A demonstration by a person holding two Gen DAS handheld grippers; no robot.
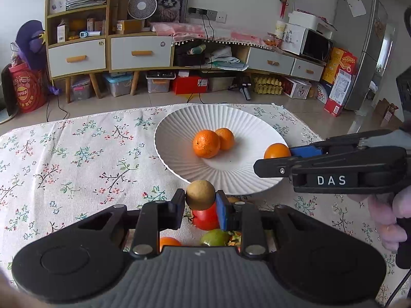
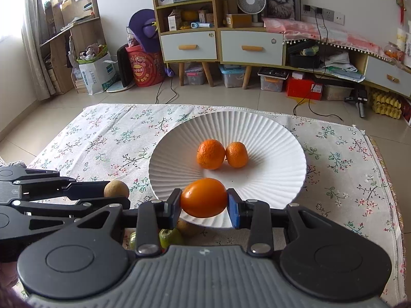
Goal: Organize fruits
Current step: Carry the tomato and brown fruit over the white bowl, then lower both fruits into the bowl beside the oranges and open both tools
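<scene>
Tangerines [image 2: 222, 154], two, on one white plate [image 2: 277, 138]; left tongs [image 1: 200, 201] gripping one brown fruit [image 1: 200, 195]; right tongs [image 2: 204, 202] gripping one orange tomato [image 2: 203, 197].

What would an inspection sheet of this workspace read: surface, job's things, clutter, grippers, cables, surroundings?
Surface: floral tablecloth.
Job's things: white ribbed plate holds two oranges; red tomato, green fruit and others lie loose below the grippers.
Clutter: nothing seen besides fruit.
Grippers: left gripper shut on a brown round fruit; right gripper shut on a smooth orange fruit over the plate's near rim.
Cables: black cords on the floor.
Surroundings: cabinet, fan, storage boxes.
</scene>
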